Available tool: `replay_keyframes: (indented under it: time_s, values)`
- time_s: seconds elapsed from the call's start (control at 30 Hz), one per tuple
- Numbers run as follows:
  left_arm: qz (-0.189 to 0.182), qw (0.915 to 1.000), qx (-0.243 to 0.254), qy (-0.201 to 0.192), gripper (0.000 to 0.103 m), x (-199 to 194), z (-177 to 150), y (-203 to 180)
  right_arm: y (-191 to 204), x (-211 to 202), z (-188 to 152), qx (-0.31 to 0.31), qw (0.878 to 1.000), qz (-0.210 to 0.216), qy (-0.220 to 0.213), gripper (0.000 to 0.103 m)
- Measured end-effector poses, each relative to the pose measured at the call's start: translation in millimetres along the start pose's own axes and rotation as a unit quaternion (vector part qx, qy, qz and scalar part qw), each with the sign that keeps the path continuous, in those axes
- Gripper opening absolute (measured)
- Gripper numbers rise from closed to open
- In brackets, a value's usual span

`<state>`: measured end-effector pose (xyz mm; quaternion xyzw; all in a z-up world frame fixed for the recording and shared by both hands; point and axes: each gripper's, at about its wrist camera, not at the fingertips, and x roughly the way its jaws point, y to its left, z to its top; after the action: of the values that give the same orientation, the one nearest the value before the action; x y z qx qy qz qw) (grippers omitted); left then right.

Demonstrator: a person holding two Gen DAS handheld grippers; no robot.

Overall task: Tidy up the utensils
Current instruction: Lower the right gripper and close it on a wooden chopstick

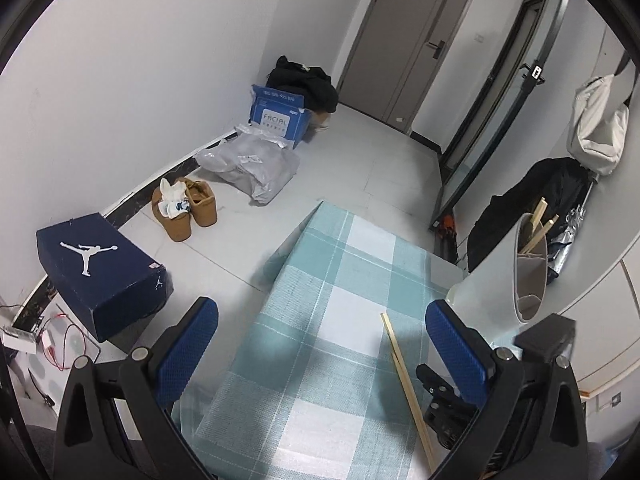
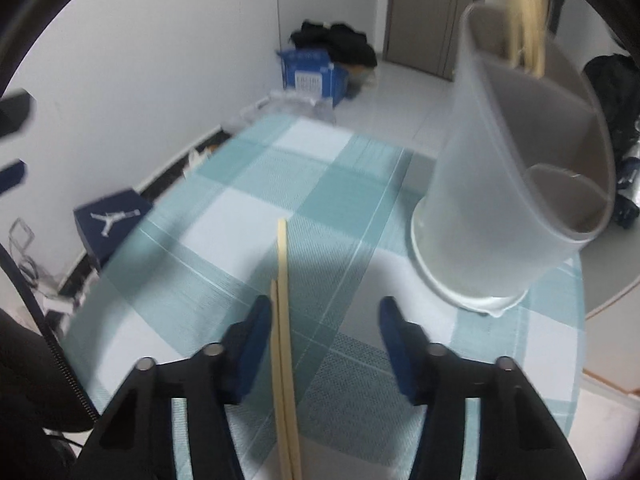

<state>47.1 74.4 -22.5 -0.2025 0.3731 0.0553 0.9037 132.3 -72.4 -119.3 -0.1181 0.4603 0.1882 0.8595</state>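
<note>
My right claw (image 2: 322,320) is spread wide over the checked cloth (image 2: 248,216), holding nothing. A pair of wooden chopsticks (image 2: 283,320) lies flat on the surface between its fingers, close beside the left finger; whether they touch it I cannot tell. The grey utensil holder (image 2: 500,184) stands by the surface's right edge, more chopsticks inside. My left claw (image 1: 320,340) gapes too, empty.
</note>
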Motion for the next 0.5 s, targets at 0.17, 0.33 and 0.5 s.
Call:
replay_keyframes:
  time_s: [0.17, 0.33, 0.5]
  values:
    - [0.008, 0.9999, -0.008, 0.004, 0.102, 1.7, -0.6, 2.6, -0.8, 18.7, -5.3, -0.005, 0.999, 0.022, 0.044, 0.031]
    - [0.010, 0.9996, -0.024, 0.012, 0.102, 4.4, 1.7, 7.5, 7.2, 16.5, -6.4, -0.024, 0.998, 0.030, 0.051, 0.027]
    - [0.019, 0.9991, -0.033, 0.018, 0.102, 7.2, 0.3, 9.5, 19.1, 16.7, -7.5, -0.057, 0.996, 0.022, 0.061, 0.022]
